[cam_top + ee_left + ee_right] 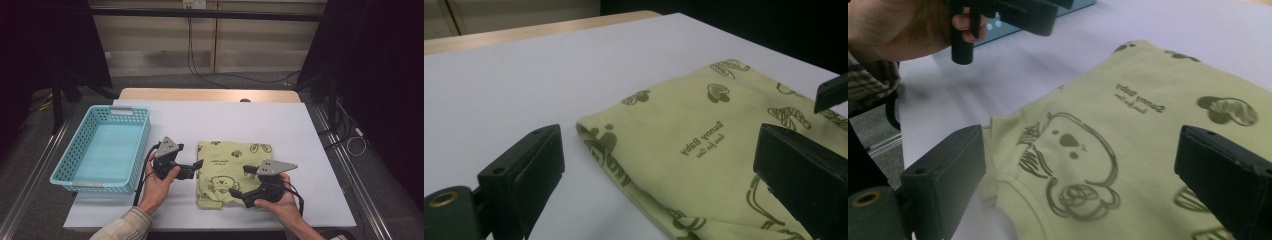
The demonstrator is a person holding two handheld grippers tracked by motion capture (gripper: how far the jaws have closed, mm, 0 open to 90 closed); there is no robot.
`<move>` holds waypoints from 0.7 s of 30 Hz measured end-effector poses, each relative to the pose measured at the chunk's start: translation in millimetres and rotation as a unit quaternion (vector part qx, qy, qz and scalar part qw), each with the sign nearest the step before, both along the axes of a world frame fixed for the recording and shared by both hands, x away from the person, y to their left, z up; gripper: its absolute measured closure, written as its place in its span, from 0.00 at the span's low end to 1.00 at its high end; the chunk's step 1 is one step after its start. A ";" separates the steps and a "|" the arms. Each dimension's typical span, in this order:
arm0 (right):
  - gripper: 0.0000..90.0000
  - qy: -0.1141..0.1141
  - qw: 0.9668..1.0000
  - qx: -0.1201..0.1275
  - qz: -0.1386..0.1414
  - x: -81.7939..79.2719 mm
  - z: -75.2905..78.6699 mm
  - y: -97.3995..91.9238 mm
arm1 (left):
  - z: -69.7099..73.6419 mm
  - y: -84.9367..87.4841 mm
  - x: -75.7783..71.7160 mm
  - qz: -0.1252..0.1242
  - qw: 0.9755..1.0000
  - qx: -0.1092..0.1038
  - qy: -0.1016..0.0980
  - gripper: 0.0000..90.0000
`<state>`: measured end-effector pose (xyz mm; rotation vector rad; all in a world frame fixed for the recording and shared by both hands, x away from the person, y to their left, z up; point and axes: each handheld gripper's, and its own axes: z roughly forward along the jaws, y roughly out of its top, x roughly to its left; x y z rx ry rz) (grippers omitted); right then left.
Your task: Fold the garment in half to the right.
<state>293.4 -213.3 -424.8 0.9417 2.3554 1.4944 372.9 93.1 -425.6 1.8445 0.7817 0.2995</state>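
Note:
A folded yellow-green garment [231,170] with a koala print and small lettering lies flat at the middle of the white table [250,120]. My left gripper [196,169] hovers at the garment's left edge with its jaws wide apart; in the left gripper view [659,160] the folded corner of the garment [704,125] lies between and beyond them, untouched. My right gripper [241,181] is over the garment's near right part, open. In the right gripper view [1080,165] the koala print on the garment [1128,130] sits between its spread jaws, and the left gripper [1013,12] is at the top.
An empty turquoise plastic basket [107,150] stands at the table's left edge, close to my left hand. A wooden strip borders the table's far edge. Bare white table surface lies behind and to the right of the garment.

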 end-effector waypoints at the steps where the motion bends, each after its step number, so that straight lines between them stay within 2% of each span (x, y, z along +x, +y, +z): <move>1: 0.06 -0.001 1.000 -0.003 0.005 0.7 -0.3 2.8 | 0.6 -0.1 1.2 -0.002 1.000 0.001 -0.003 0.08; 3: 0.06 -0.002 1.000 -0.005 0.012 1.0 -0.6 9.0 | 2.0 -0.1 3.3 -0.006 1.000 0.015 -0.005 0.08; 4: 0.06 -0.003 1.000 -0.005 0.017 0.8 -0.7 12.0 | 2.2 -2.0 2.4 -0.003 1.000 0.005 0.001 0.08; 5: 0.07 -0.004 1.000 -0.008 0.022 0.4 -0.7 14.8 | 2.6 -1.7 2.8 -0.009 1.000 0.015 -0.001 0.08; 9: 0.07 -0.001 0.999 -0.011 0.036 -1.3 -0.8 25.9 | 2.7 -4.3 3.8 -0.010 1.000 0.012 -0.007 0.07; 15: 0.13 0.006 0.998 -0.010 0.056 1.0 -1.0 39.2 | 6.2 -9.0 17.8 -0.010 1.000 0.023 -0.018 0.07; 19: 0.14 0.010 0.998 -0.015 0.065 0.2 -3.8 46.4 | 8.3 -11.8 24.1 -0.013 1.000 0.015 -0.015 0.07; 21: 0.17 0.010 0.997 -0.015 0.070 -0.2 -3.9 49.5 | 7.9 -14.2 26.2 -0.010 1.000 0.019 -0.013 0.06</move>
